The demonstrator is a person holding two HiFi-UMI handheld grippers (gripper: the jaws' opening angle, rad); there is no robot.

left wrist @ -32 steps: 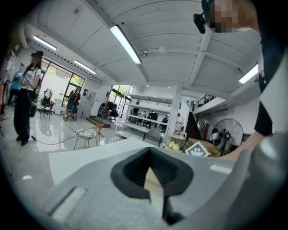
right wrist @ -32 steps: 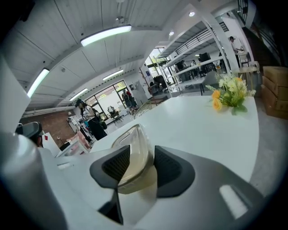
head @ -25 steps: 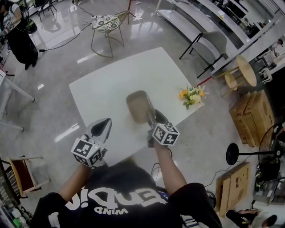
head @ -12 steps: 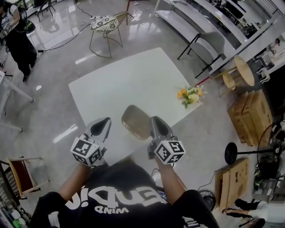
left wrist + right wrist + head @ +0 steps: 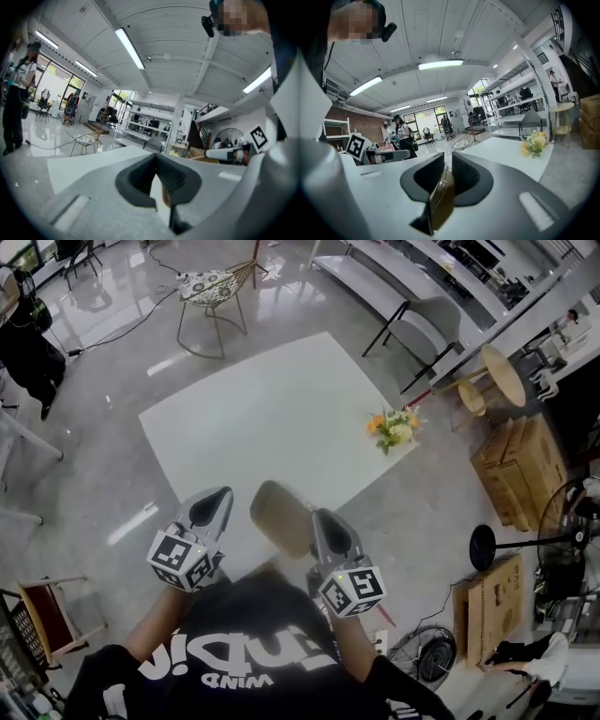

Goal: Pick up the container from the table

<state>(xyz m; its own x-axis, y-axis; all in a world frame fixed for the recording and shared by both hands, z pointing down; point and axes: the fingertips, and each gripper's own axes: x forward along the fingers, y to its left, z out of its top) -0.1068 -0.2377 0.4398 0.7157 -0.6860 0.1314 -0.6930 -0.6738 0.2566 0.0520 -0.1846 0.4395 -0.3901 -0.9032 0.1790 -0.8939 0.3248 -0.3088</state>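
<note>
A brownish translucent container [image 5: 279,517] hangs above the near edge of the white table [image 5: 262,399]. My right gripper [image 5: 316,518] is shut on its right rim. Its jaws have just been closing on that rim. In the right gripper view the container's wall [image 5: 443,201] stands edge-on between the two dark pads [image 5: 464,176], which press on it. My left gripper [image 5: 217,495] is held to the left of the container, apart from it. In the left gripper view its jaws [image 5: 156,159] meet at the tip with nothing between them.
A small bunch of orange and white flowers [image 5: 392,427] lies at the table's right corner. A wire chair [image 5: 214,287] stands beyond the table, a grey chair [image 5: 422,334] at the upper right. Cardboard boxes [image 5: 520,474] and a floor fan [image 5: 497,545] are at the right.
My right gripper has risen and drawn back toward the person with the container, which left the table's middle and now hangs over the near edge. The left gripper has barely shifted.
</note>
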